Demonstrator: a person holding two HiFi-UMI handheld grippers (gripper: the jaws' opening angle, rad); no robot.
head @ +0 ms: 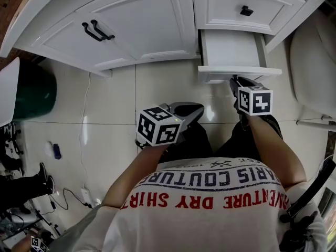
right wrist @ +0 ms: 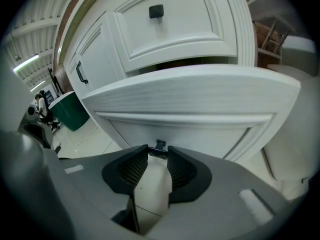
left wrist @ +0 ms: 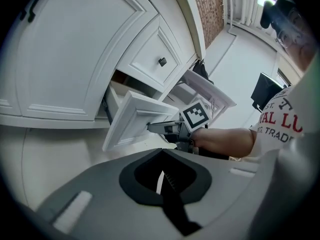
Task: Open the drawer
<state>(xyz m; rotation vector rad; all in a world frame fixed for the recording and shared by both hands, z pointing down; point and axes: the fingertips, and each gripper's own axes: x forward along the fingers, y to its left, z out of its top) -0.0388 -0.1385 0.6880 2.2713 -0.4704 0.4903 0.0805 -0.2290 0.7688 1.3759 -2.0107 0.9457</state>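
The lower white drawer (head: 239, 72) stands pulled partway out of the cabinet, its inside showing from above. My right gripper (head: 234, 81) reaches under the drawer's front edge. In the right gripper view the drawer front (right wrist: 190, 96) fills the frame, and my right gripper (right wrist: 158, 154) has its pads closed on the small dark knob (right wrist: 159, 145). The left gripper view shows the drawer (left wrist: 132, 121) from the side, with the right gripper (left wrist: 160, 128) at its front. My left gripper (head: 197, 109) hangs over the floor tiles, left of the drawer; its pads (left wrist: 170, 176) are together with nothing between them.
Above the open drawer is a shut drawer with a black knob (head: 246, 10). To the left are cabinet doors with two black handles (head: 97, 31). A dark green bin (head: 34, 93) stands far left, a white fixture (head: 315, 67) at the right, and cables (head: 79, 140) lie on the floor.
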